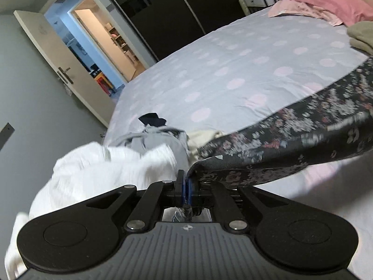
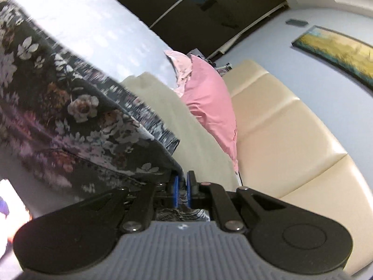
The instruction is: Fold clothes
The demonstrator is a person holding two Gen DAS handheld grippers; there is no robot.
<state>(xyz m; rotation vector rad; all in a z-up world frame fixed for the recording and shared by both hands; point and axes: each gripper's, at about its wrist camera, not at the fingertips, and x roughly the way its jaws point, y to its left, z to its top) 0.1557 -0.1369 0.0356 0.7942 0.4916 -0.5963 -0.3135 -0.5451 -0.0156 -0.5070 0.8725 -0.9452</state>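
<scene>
The left gripper (image 1: 185, 186) is clenched on one edge of the floral garment (image 1: 291, 126), and the right gripper (image 2: 182, 186) pinches its other end, so the cloth hangs stretched between them above the bed (image 1: 233, 70), likely to spread it flat for folding. Unfolded clothes (image 1: 105, 163) lie heaped nearby. Farther off sit a pink pillow (image 1: 326, 2), a cream headboard (image 2: 291, 140) and an open door (image 1: 53, 60).

- A home bedroom: a wide bed under a pale grey sheet with pink polka dots (image 1: 233, 74) fills the room.
- A pink pillow (image 2: 209, 107) rests against a cream padded headboard (image 2: 291, 140).
- A white door (image 1: 58, 65) stands open beside dark sliding wardrobe doors (image 1: 167, 11).
</scene>
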